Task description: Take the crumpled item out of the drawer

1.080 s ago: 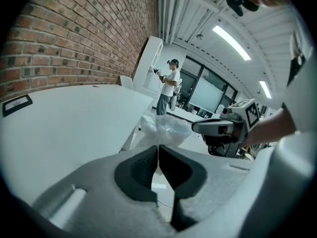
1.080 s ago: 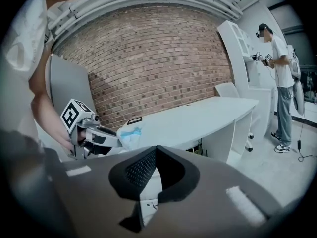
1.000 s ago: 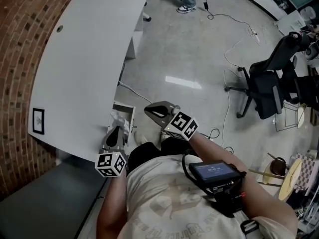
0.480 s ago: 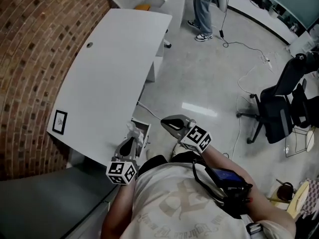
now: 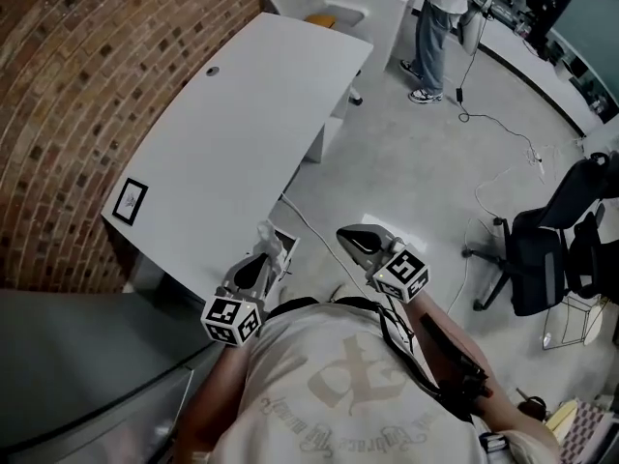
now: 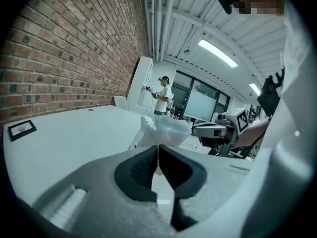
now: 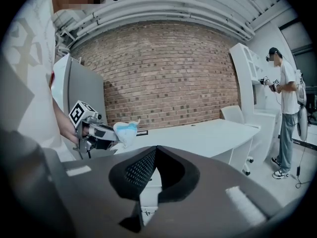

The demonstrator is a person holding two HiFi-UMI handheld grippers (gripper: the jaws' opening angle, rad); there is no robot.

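Seen from above, a person in a pale printed T-shirt holds a gripper in each hand, beside the near end of a long white worktop (image 5: 242, 133) that stands along a red brick wall (image 5: 87, 75). The left gripper (image 5: 261, 259) has its fingers closed on a crumpled white and pale blue item (image 5: 273, 240). The item is pinched at the fingertips and bunches out beyond them. It is held in the air just beside the worktop's near edge, touching nothing else that can be made out. The right gripper (image 5: 346, 235) is level with the left one and well apart from it, over the grey concrete floor (image 5: 406, 162). Its fingers are closed together with nothing between them. A small black-framed card (image 5: 129, 201) lies flat near the worktop's near corner. A black office chair (image 5: 542, 259) stands to the right, and another person (image 5: 440, 27) stands at the far end of the room.
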